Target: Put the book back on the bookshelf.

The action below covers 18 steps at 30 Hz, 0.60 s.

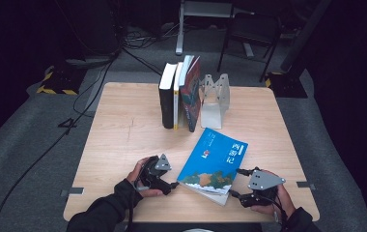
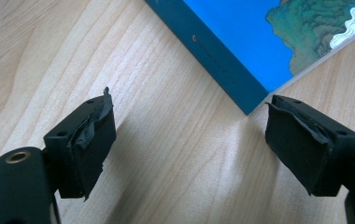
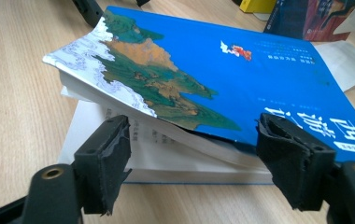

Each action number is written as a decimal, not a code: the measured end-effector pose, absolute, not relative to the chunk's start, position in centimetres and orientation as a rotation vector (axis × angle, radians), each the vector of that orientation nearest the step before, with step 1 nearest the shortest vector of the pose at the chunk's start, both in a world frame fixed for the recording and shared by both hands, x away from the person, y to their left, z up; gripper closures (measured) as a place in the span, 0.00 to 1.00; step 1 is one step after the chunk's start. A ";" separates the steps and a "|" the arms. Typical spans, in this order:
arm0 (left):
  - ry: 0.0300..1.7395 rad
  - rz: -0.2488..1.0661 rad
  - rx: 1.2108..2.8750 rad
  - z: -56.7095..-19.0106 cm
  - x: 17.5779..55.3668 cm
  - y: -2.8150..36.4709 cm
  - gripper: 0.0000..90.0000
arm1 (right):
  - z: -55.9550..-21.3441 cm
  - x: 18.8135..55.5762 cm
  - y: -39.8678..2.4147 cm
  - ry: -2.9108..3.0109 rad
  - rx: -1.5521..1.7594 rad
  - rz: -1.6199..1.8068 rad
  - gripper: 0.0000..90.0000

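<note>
Blue-covered, the book (image 1: pixel 214 166) lay flat on the wooden counter (image 1: pixel 119 130), just in front of the metal bookend (image 1: pixel 214 100) and angled to it. Beside the bookend, three upright books (image 1: pixel 180 94) stood in a row, well apart from the blue book.

Left tongs (image 1: pixel 172 184) sat just beside the blue book's near left corner. In the left gripper view the jaws stood wide, with bare counter between them; the book's spine corner (image 2: pixel 252 105) lay just beyond the jaw tips and was not touched.

Right tongs (image 1: pixel 237 183) sat at the blue book's near right edge. In the right gripper view the jaws stood fairly wide and level with the page block (image 3: pixel 175 154). The front cover (image 3: pixel 241 74) curled upward off the pages at that edge. One pad (image 3: pixel 115 154) lay close against the page edges; whether it pressed on them cannot be told. The other pad (image 3: pixel 287 158) overlapped the lifted cover.
</note>
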State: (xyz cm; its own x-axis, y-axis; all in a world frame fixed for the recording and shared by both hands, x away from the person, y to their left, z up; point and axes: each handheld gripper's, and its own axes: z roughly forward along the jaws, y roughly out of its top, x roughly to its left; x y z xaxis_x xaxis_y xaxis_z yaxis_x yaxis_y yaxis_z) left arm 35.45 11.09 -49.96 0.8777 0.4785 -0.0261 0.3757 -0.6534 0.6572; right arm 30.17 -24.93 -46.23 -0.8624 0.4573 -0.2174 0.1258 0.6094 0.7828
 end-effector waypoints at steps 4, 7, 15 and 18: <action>0.609 0.195 2.351 -50.0 35.8 11.2 0.18 | -45.9 30.5 -24.8 2.433 0.463 1.158 0.29; 0.629 0.207 2.339 -50.1 36.3 11.4 0.18 | -45.8 30.7 -24.5 2.432 0.444 1.147 0.29; 0.661 0.225 2.327 -50.1 37.5 11.9 0.17 | -45.6 31.3 -23.6 2.433 0.396 1.138 0.30; 0.676 0.232 2.318 -50.2 38.1 12.1 0.17 | -45.6 31.5 -23.2 2.433 0.383 1.134 0.32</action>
